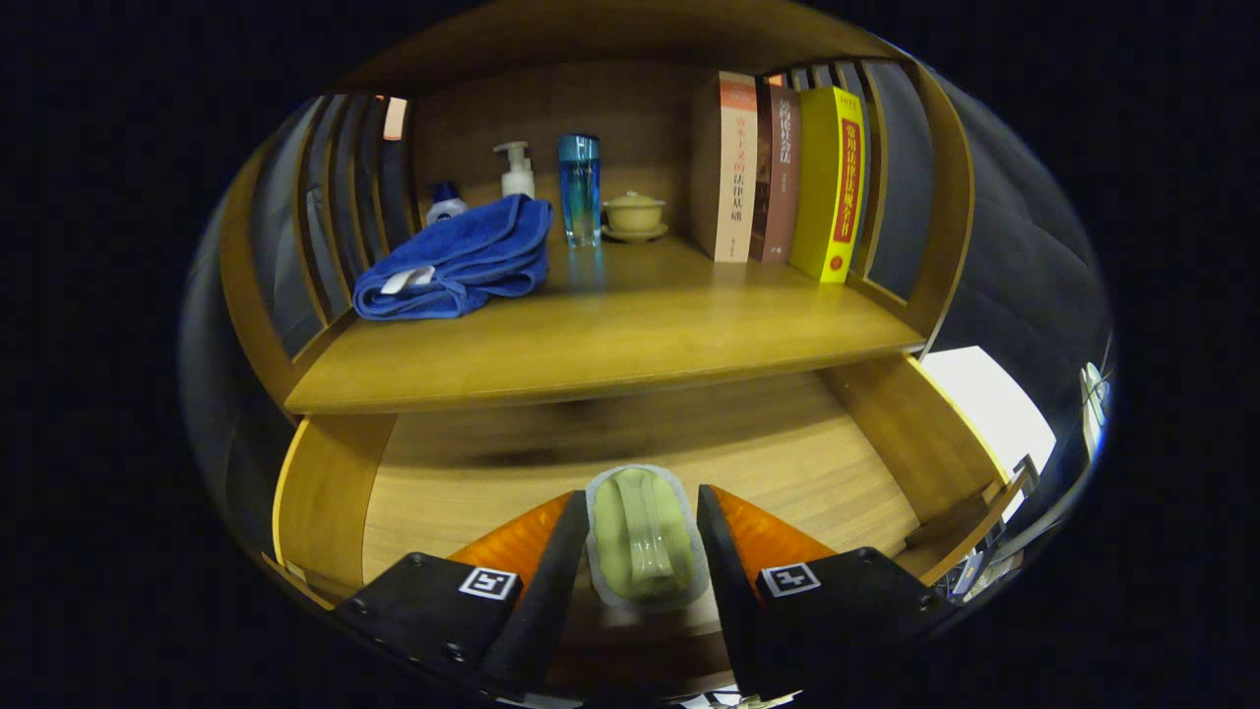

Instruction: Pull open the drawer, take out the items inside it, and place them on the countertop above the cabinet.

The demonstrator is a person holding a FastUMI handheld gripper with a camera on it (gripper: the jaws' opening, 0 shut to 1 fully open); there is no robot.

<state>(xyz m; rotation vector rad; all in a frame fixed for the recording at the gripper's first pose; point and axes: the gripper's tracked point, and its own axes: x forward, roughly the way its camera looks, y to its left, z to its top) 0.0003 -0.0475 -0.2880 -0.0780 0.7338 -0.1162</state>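
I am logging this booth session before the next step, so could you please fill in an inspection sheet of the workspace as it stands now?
Surface: wooden countertop above the cabinet, its front part bare.
Job's things: wooden drawer pulled open; pale green oblong packet in clear sealed wrap between the fingers, over the drawer floor.
Clutter: folded blue towel, white pump bottle, small blue-capped bottle, tall blue glass bottle, yellowish lidded cup on a saucer, three upright books, all at the back of the countertop.
Grippers: gripper with both fingers against the packet's sides.
Cables: nothing seen.
Surroundings: slatted wooden side panels; dark booth wall.
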